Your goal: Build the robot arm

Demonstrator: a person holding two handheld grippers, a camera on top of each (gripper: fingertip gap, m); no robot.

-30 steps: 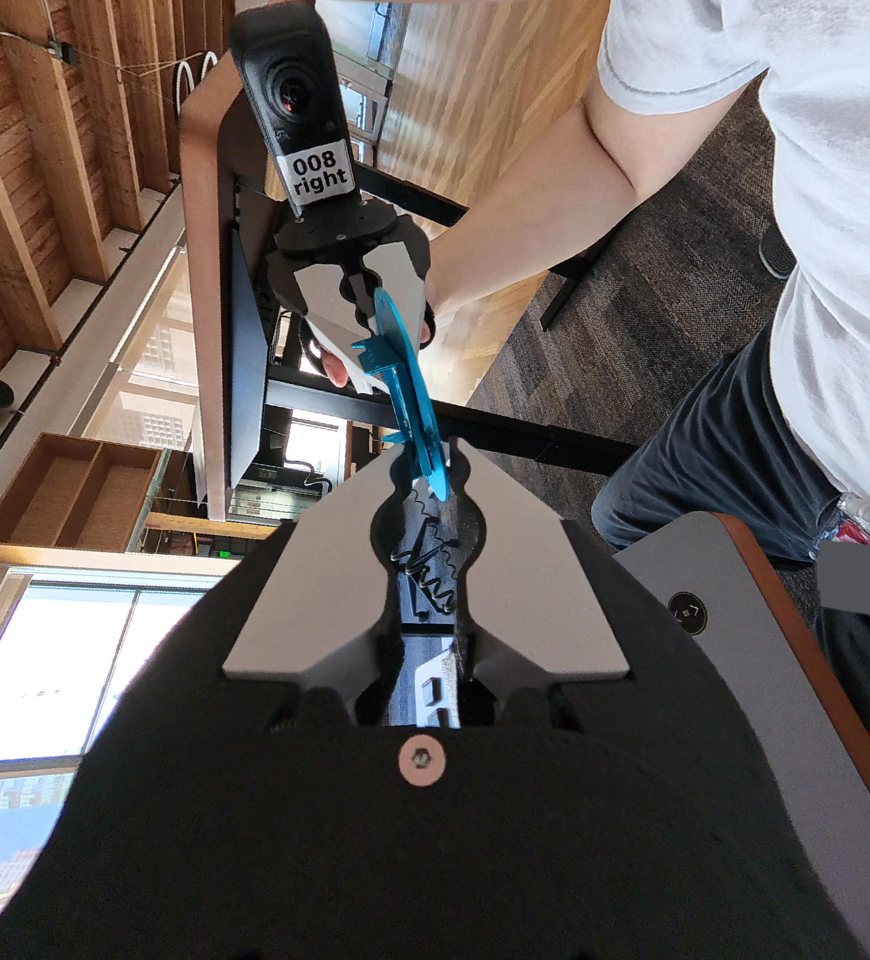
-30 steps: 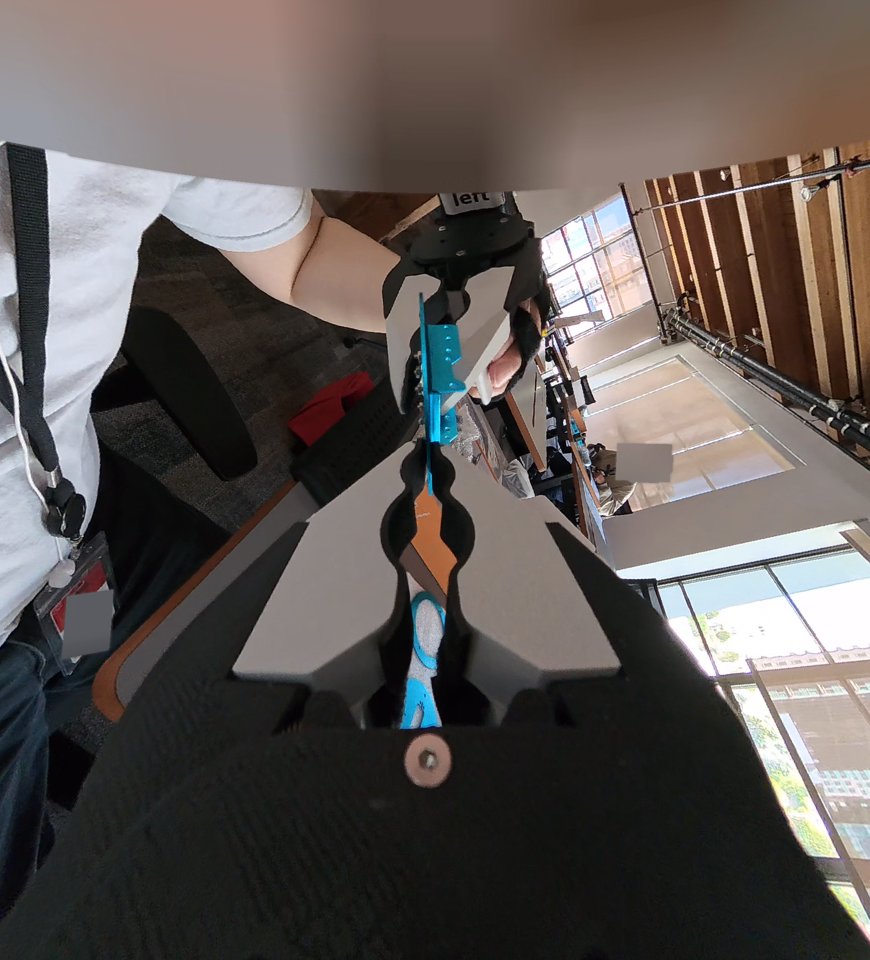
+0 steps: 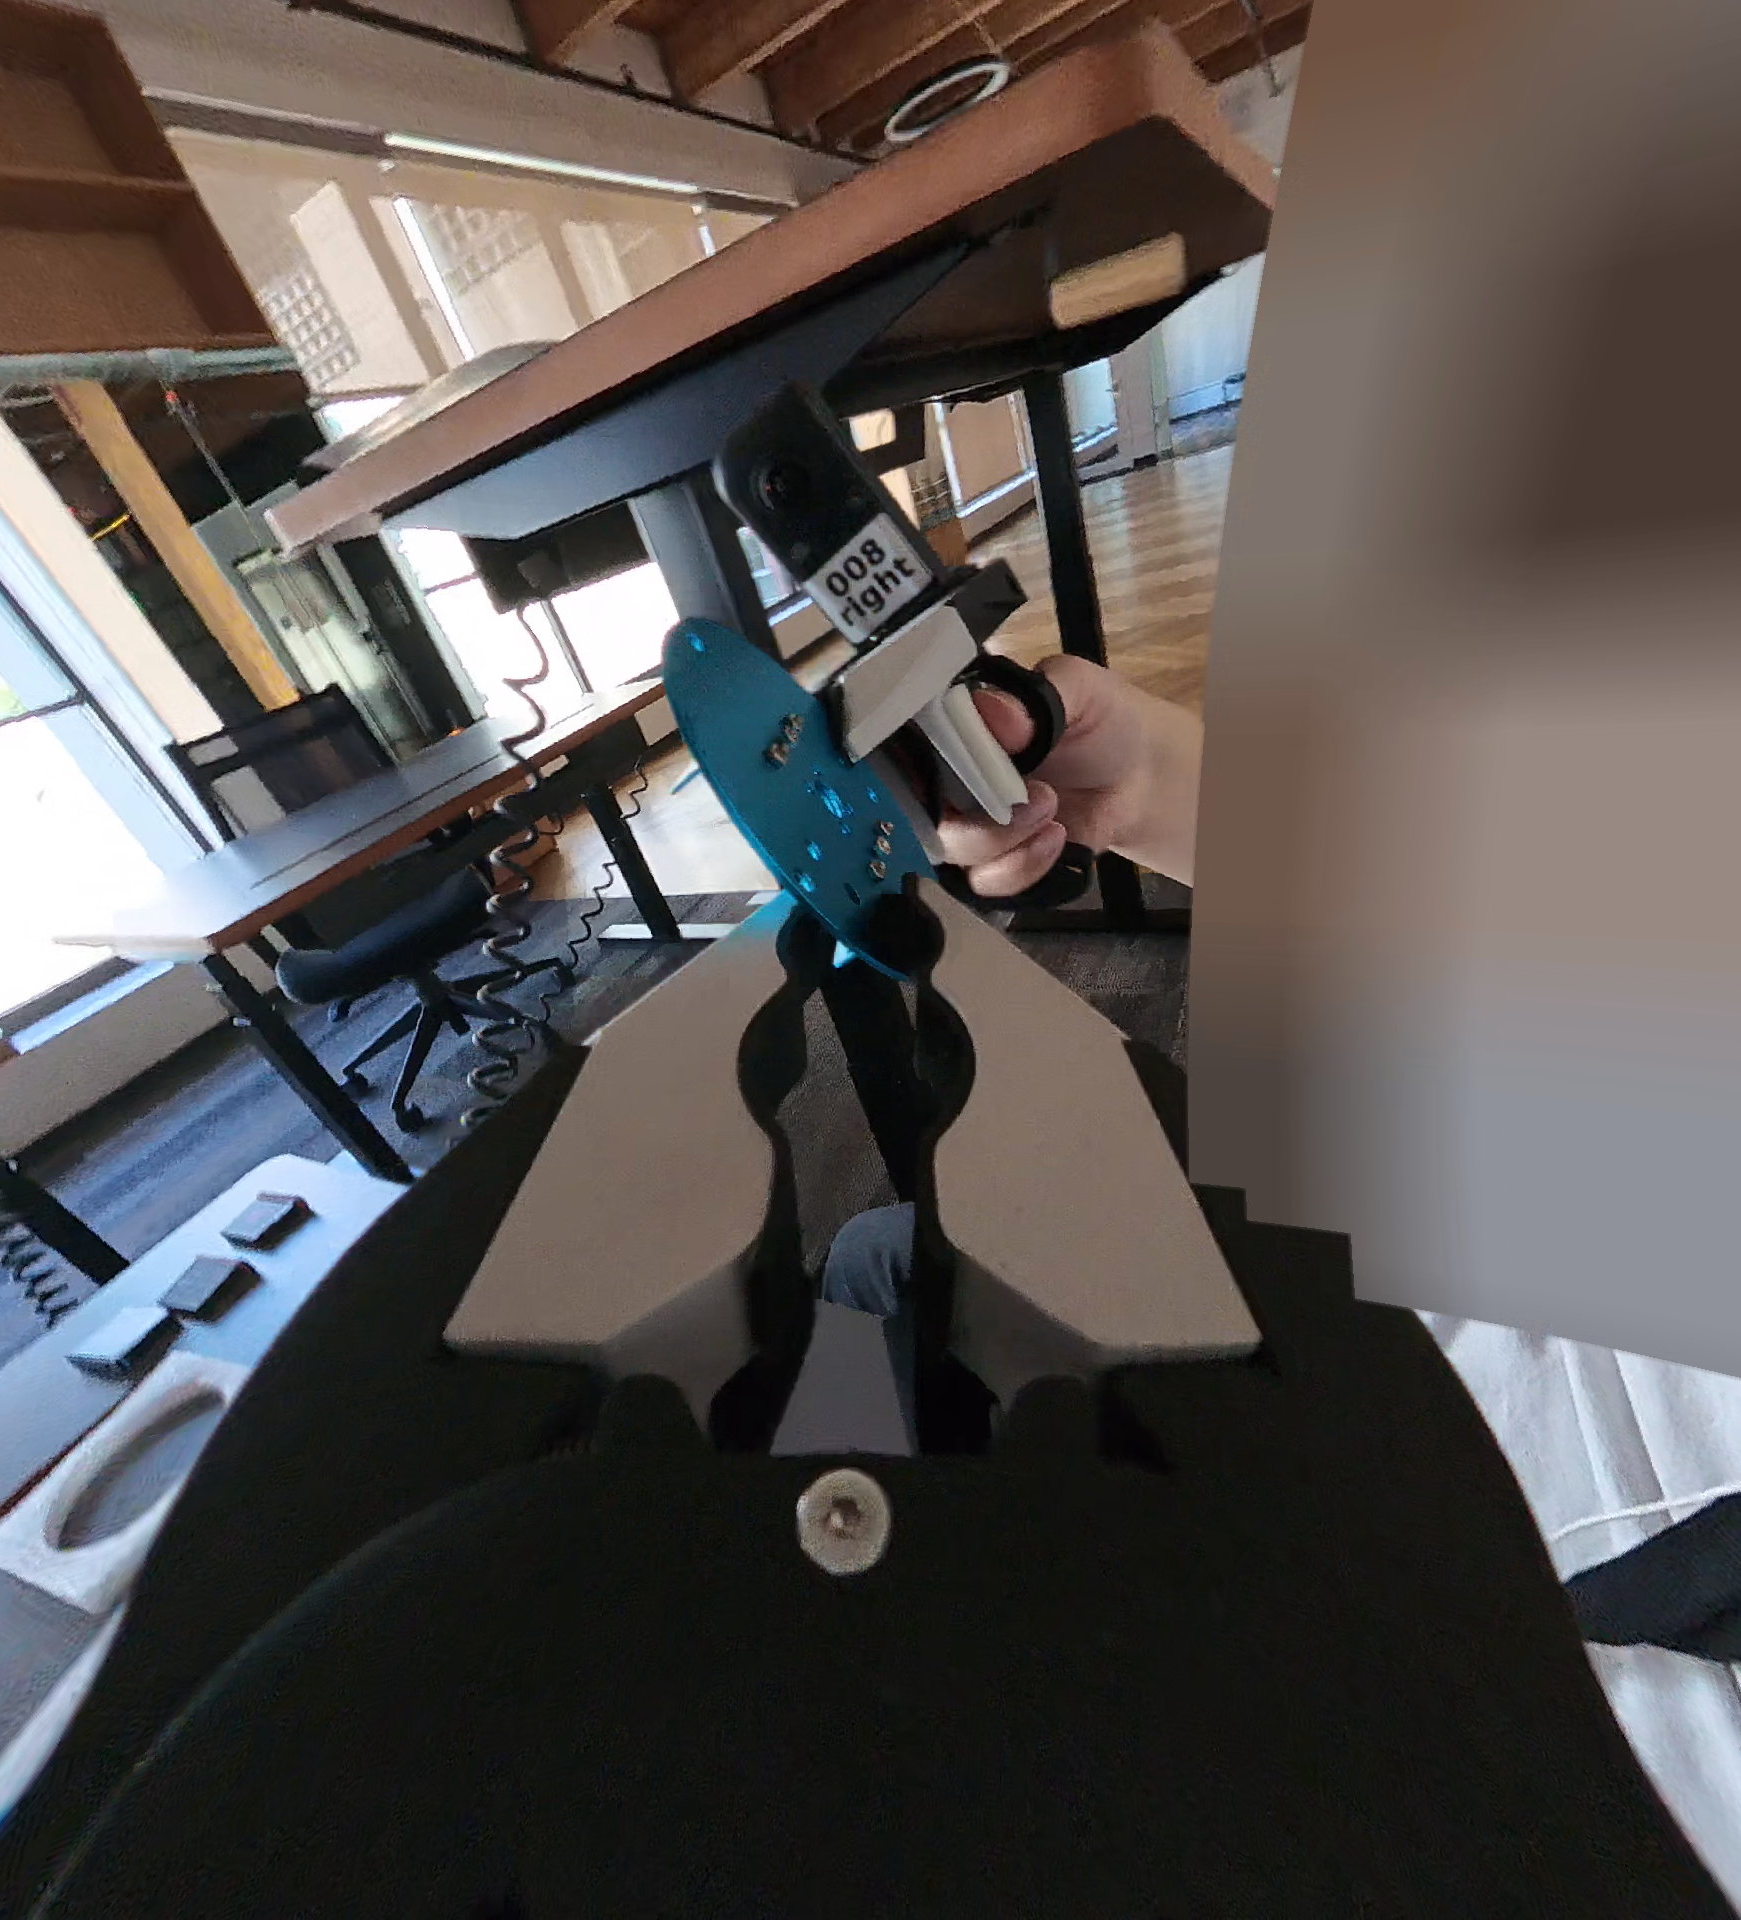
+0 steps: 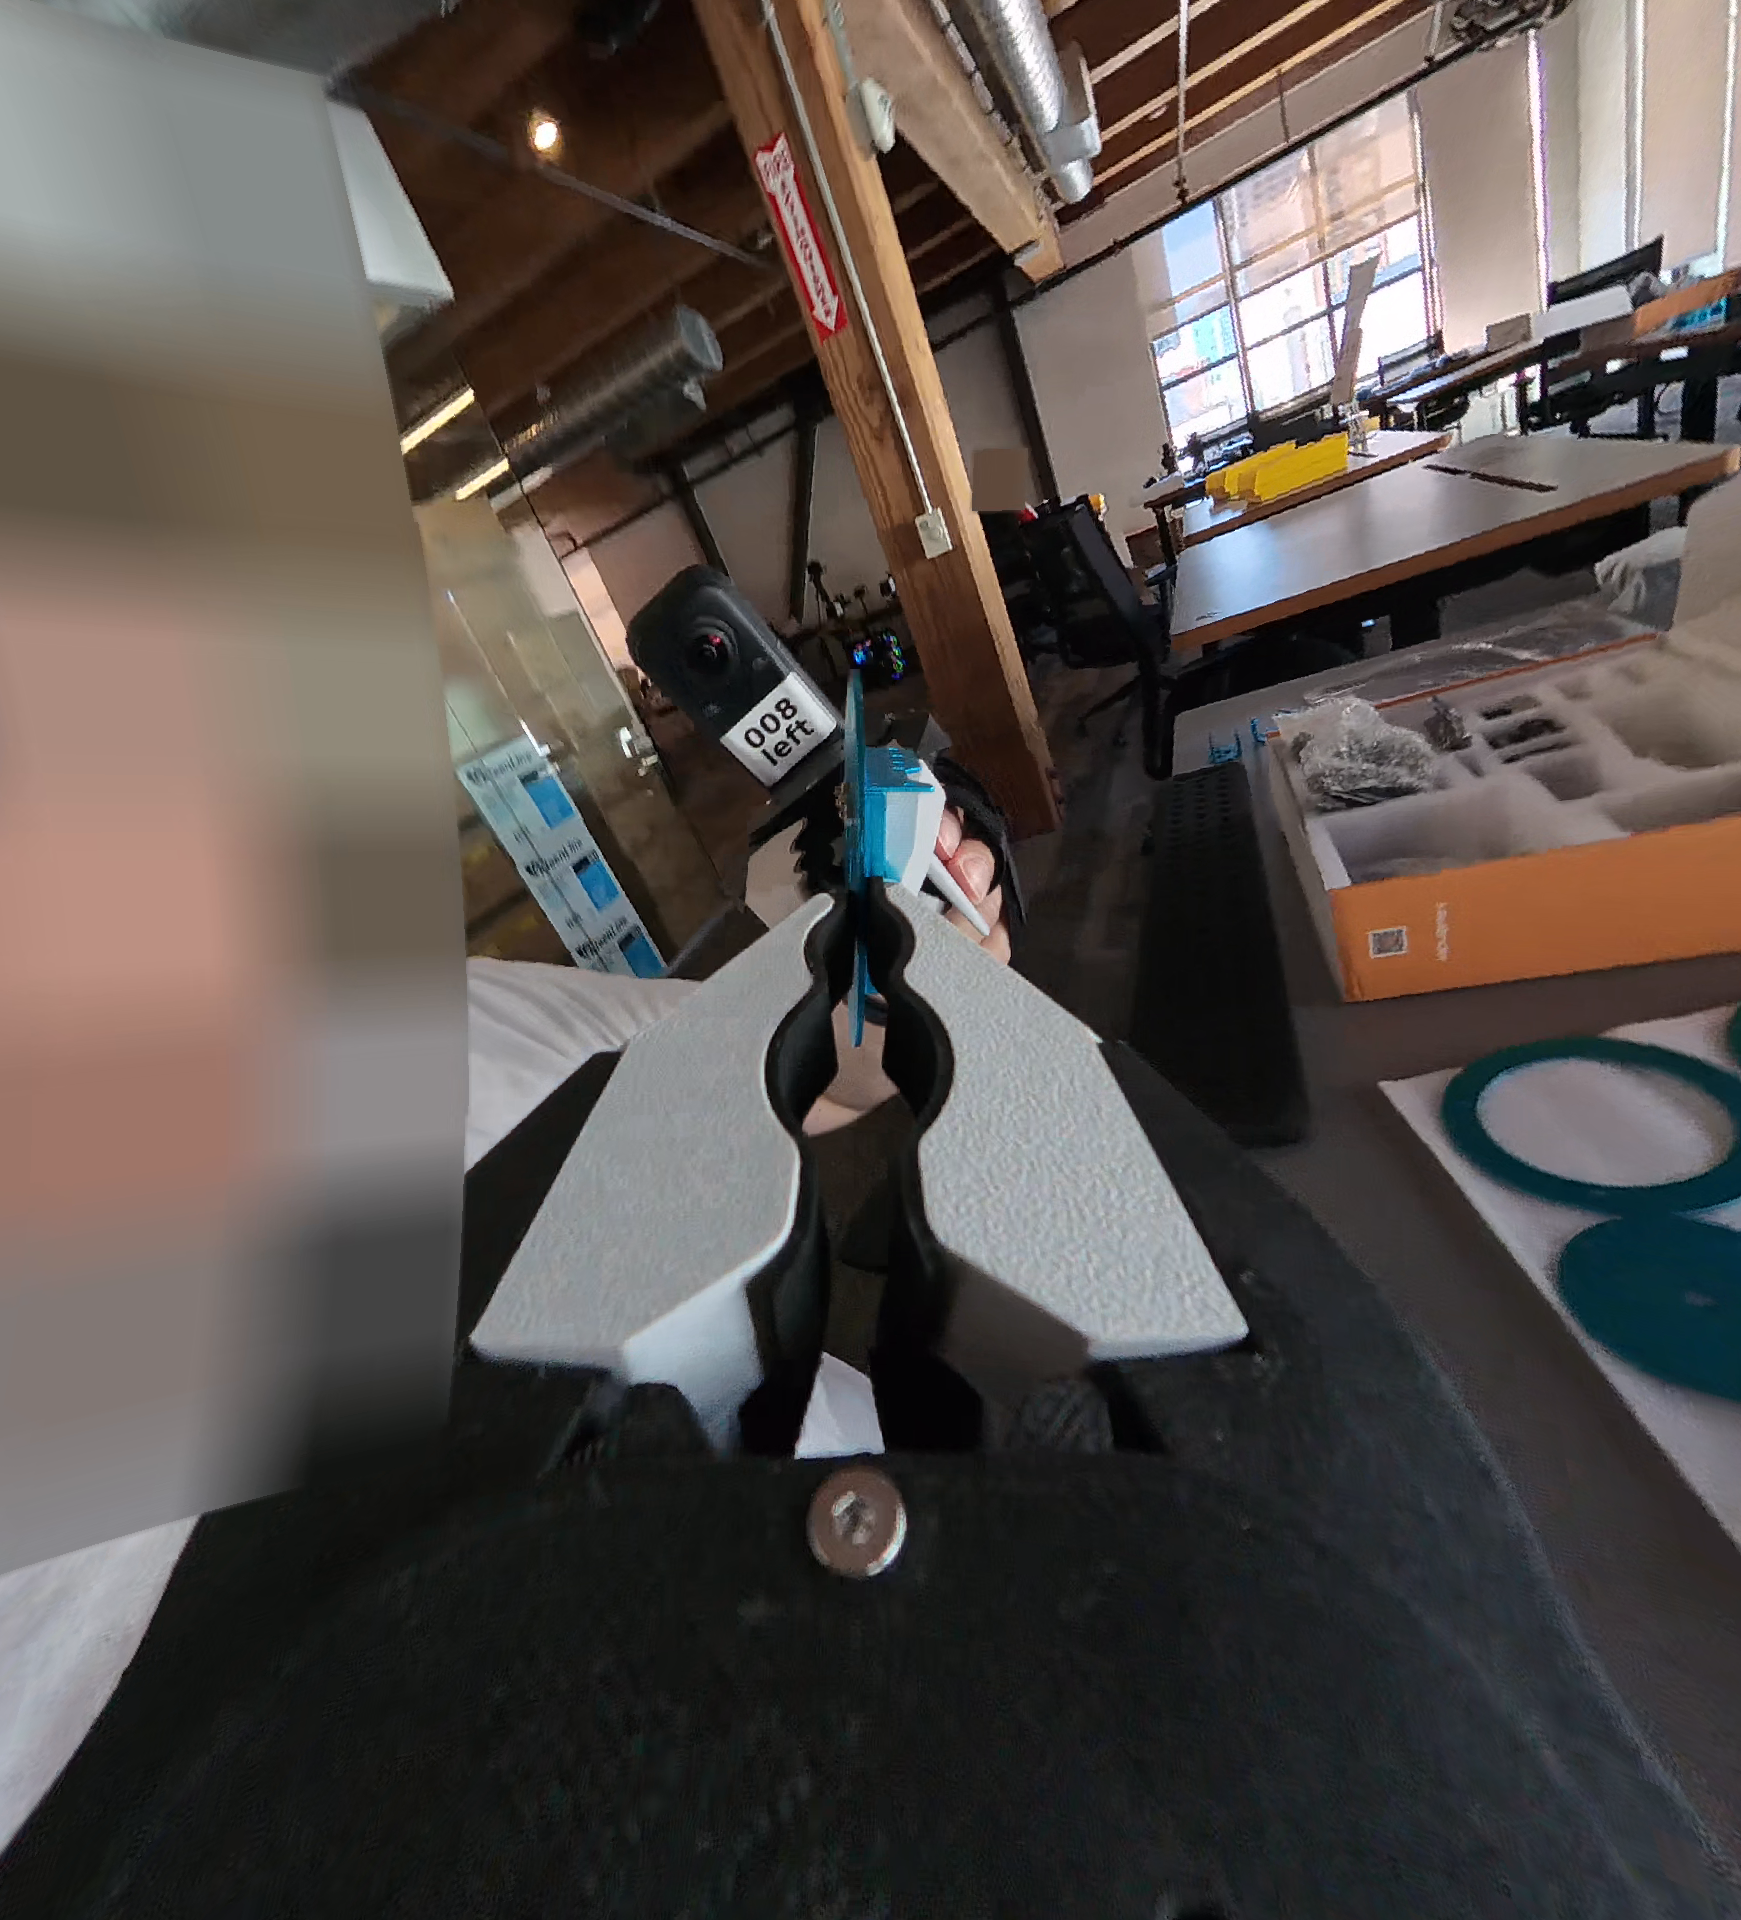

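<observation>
Keep both grips firm and level: left gripper (image 3: 861, 940) pinching one edge of the flat blue round metal plate (image 3: 793, 805), right gripper (image 4: 858, 920) clamped on the opposite edge, plate aloft between them, near the orange-sided parts box (image 4: 1531, 904).

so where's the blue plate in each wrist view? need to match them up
Left wrist view: blue plate at centre, face-on as an oval, its lower edge between the left gripper fingertips.
Right wrist view: blue plate just above centre, edge-on as a thin strip, in the right gripper tips.
Shared landmark: each view shows the opposite gripper clamped on the plate's far end.
</observation>
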